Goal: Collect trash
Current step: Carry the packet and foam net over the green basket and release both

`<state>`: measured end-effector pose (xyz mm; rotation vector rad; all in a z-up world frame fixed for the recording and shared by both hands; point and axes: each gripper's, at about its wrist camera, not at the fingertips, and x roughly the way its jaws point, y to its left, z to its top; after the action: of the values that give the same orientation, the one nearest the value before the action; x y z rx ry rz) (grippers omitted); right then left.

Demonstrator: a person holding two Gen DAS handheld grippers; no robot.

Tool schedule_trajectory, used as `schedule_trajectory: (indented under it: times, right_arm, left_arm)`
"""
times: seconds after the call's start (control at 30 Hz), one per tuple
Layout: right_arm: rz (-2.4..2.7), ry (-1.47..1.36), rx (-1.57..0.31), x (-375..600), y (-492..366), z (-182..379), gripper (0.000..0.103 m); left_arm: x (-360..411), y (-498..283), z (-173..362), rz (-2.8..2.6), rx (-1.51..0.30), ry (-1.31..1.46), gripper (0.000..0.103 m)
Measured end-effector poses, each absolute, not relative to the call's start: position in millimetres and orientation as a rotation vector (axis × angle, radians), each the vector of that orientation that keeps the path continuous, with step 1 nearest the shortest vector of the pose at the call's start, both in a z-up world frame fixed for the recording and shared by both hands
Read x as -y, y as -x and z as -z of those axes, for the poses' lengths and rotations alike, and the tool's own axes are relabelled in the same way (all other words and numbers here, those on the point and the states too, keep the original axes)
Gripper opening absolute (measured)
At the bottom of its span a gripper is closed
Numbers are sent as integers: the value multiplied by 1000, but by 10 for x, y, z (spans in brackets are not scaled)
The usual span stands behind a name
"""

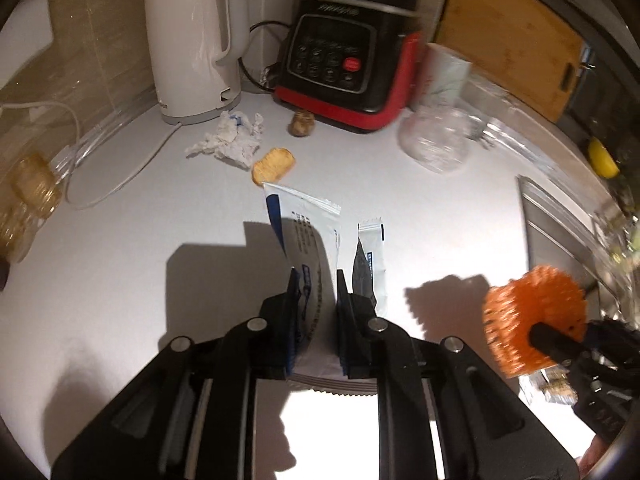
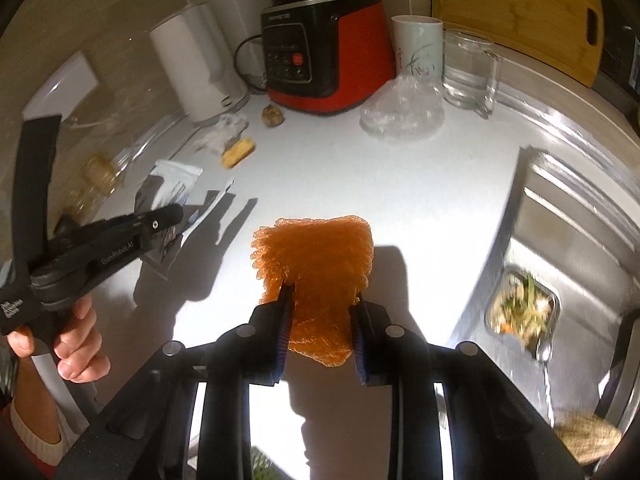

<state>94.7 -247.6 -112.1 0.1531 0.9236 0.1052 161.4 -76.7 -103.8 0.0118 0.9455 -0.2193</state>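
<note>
**Inspector:** What is the left wrist view showing that the right one is not?

**Assistant:** The left gripper (image 1: 316,280) is clamping a white wrapper (image 1: 306,232) with blue print, pads pressing on both faces. A second, narrower wrapper (image 1: 374,256) is lying on the counter just at 3 o'clock of it. Only this view is giving the crumpled tissue (image 1: 230,138) sharply, with a biscuit (image 1: 274,165) beside it and a small brown lump (image 1: 301,122) at the appliance's foot.

**Inspector:** And the right wrist view?

**Assistant:** The right gripper (image 2: 322,304) is gripping an orange mesh net (image 2: 314,260), which is bunching up above the jaws. At 9 o'clock a hand (image 2: 74,340) is holding the left gripper from the side. At 3 o'clock a steel sink (image 2: 580,240) is holding a container of food scraps (image 2: 522,310), unseen in the other view.

**Inspector:** Surface and room?

**Assistant:** A white counter (image 1: 120,260) is running to a beige wall. At 12 o'clock a red-and-black appliance (image 2: 320,56) is standing, a white kettle (image 1: 192,40) at 11, a cup (image 2: 418,46), a glass mug (image 2: 470,72) and crumpled clear plastic (image 2: 402,110) at 1, and a wooden board (image 2: 516,12) is leaning behind.

**Inspector:** The trash itself?

**Assistant:** The held wrapper is standing on edge, flat and torn open; the net is looking coarse and springy.
</note>
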Motion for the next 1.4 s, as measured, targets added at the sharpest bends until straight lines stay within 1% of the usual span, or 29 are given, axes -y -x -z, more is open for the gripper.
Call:
schedule_trajectory:
  times: [0.2,0.4,0.77,0.87,1.0,1.17,1.27,1.3,1.33,1.37,1.4]
  right_arm:
    - [-115,-150,-936,2373,-191,1110,27]
    - [-110,-149,-953,2296,331,1160,27]
    - [-108,-137,-960,2153,884,1273,28]
    - [-145,-115,-1007,2003,1053,1523,28]
    - [-150,-106,-1110,1804,1218,2080,28]
    - [-112,-73,-1210,1663,1210,2692,29]
    - [-82,-72,-1265,1644,1173,2996,34]
    - [-76,-79,-1286,1635,1160,3060,38]
    - [-74,-85,-1298,1628,1156,3097,48]
    - [-63,-89,-1303,1609,1154,3116,53]
    - [-50,-88,-1299,1607,1165,3108,62]
  left_arm:
    - [755,-931,907,266,-956,-4,15]
    - [757,-421,864,284,-973,-18,15]
    - [745,-11,913,338,-993,-57,15]
    - [699,90,943,365,-994,-71,15]
    - [646,205,1033,404,-1017,-88,15]
    - [603,308,1212,452,-1063,-123,16]
    - [584,337,1324,469,-1095,-148,15]
    - [581,347,1370,479,-1109,-154,15]
    - [576,365,1412,486,-1116,-161,15]
    - [577,379,1446,491,-1121,-170,16]
    - [573,398,1474,496,-1125,-177,16]
